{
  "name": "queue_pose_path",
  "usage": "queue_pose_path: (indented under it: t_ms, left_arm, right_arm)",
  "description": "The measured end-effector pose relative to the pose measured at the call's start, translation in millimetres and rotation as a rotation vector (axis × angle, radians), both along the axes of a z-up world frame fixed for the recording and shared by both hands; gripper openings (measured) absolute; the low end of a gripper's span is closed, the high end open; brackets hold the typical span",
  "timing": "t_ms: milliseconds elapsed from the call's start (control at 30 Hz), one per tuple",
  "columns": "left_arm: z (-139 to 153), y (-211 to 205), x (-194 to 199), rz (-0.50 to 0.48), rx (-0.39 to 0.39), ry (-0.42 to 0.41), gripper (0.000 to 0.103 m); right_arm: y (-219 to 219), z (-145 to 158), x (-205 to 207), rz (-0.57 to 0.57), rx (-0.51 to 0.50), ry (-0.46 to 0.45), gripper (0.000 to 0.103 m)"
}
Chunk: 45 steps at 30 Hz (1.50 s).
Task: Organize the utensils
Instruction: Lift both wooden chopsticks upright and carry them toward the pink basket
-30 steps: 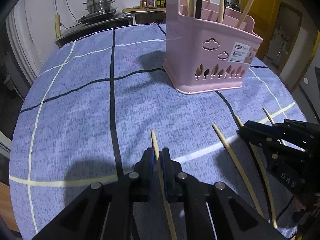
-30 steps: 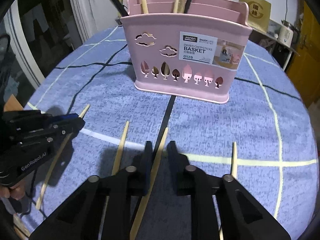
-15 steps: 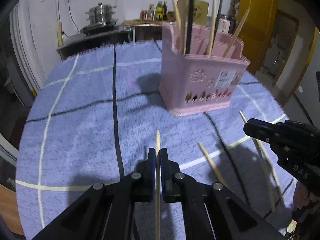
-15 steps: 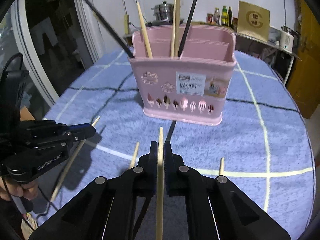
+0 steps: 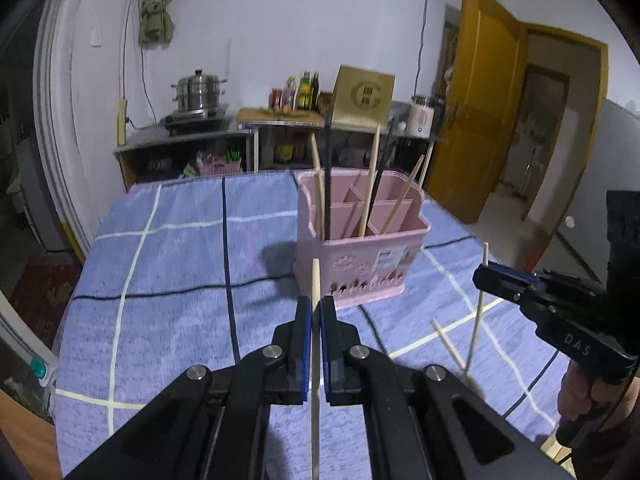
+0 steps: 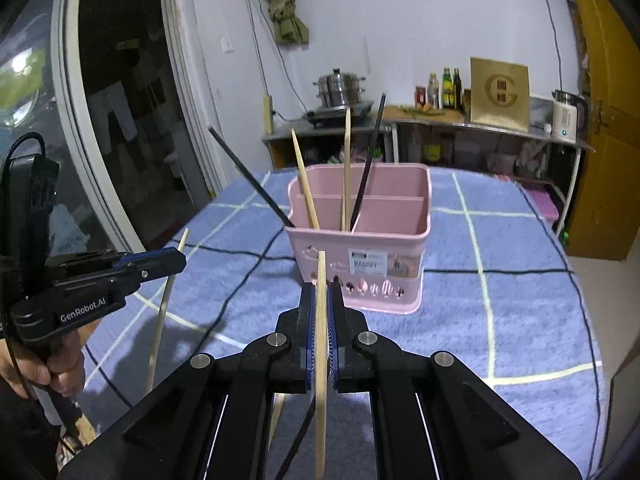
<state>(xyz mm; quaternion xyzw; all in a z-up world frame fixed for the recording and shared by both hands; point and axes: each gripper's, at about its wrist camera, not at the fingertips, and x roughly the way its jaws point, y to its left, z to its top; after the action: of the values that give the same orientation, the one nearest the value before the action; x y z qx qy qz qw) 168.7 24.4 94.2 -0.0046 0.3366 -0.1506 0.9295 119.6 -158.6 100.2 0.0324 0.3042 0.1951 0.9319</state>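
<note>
Left gripper [image 5: 315,312] and right gripper [image 6: 321,300] each clamped one pale wooden chopstick [image 5: 315,280]. Advised: tilt tips down, lower steadily into pink plastic divided basket [image 5: 360,248], avoiding standing sticks.

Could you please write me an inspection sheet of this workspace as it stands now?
Surface: table under a blue checked cloth.
Job's things: pink divided basket holds wooden and black chopsticks upright or leaning; one more wooden chopstick lies on the cloth.
Clutter: nothing seen on the table besides these.
Grippers: left gripper shut on a wooden chopstick; right gripper shut on another wooden chopstick; both lifted clear of the cloth.
Cables: a black cable runs from the left gripper's handle.
Surroundings: steel steamer pot, bottles, yellow door.
</note>
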Motion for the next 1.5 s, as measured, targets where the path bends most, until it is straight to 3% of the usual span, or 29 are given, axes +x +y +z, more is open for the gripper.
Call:
queue_pose_path:
  t_ms: [233,667,1500]
  left_arm:
    - [13,-4,-11,-0.015,-0.027,-0.035,0.004]
    - [5,6,-18,-0.013,-0.073,-0.021,0.004]
    - [18,16,-23,-0.008,-0.121,-0.028,0.004]
  right_arm:
    - [-5,3,-9,0.000,0.014,-0.020,0.006]
    - [-8,3,-16,0.002,0.015,-0.027,0.006]
    - [-8,9,-21,0.007,0.009,-0.040,0.006]
